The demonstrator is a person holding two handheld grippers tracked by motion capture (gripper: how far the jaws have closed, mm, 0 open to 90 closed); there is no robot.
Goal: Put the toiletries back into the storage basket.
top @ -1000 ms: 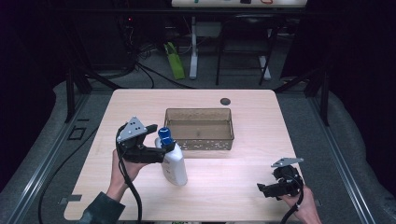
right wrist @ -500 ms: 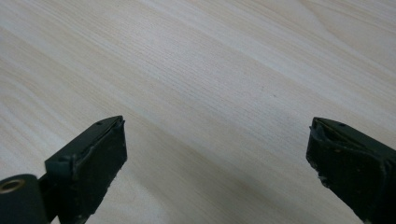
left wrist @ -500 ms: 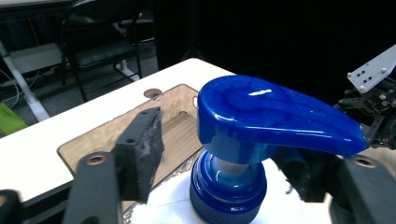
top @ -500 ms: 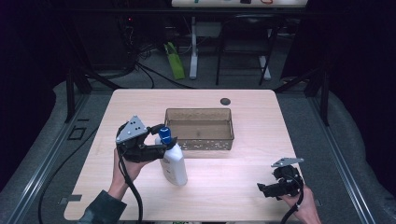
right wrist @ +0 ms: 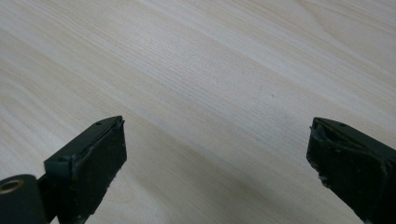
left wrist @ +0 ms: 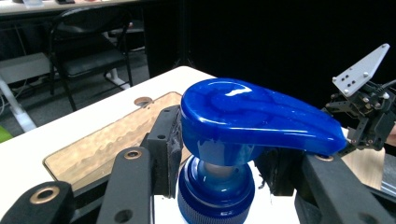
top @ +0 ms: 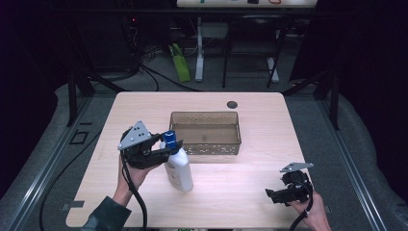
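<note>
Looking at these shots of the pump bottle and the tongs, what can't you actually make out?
- Pump bottle: label too small in the high view; body cut off by the bottom edge in the left gripper view.
- Left tongs: pad contact hidden behind the blue pump head.
- Tray: contents unclear through its tinted walls, high view.
- Right tongs: bodies cut off.

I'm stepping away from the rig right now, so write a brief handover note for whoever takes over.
Left gripper: jaws on either side of the neck under the blue pump head of the white pump bottle, which stands a little tilted on the table, just in front of the bin's near left corner.
Right gripper: open, holding nothing, low over bare table at the near right.
Brown bin: mid-table, seems to hold nothing.
Done: bottle gripped at its top.
Left, judging by the layout: probably lift the bottle into the bin and release; the right gripper is free to help.
</note>
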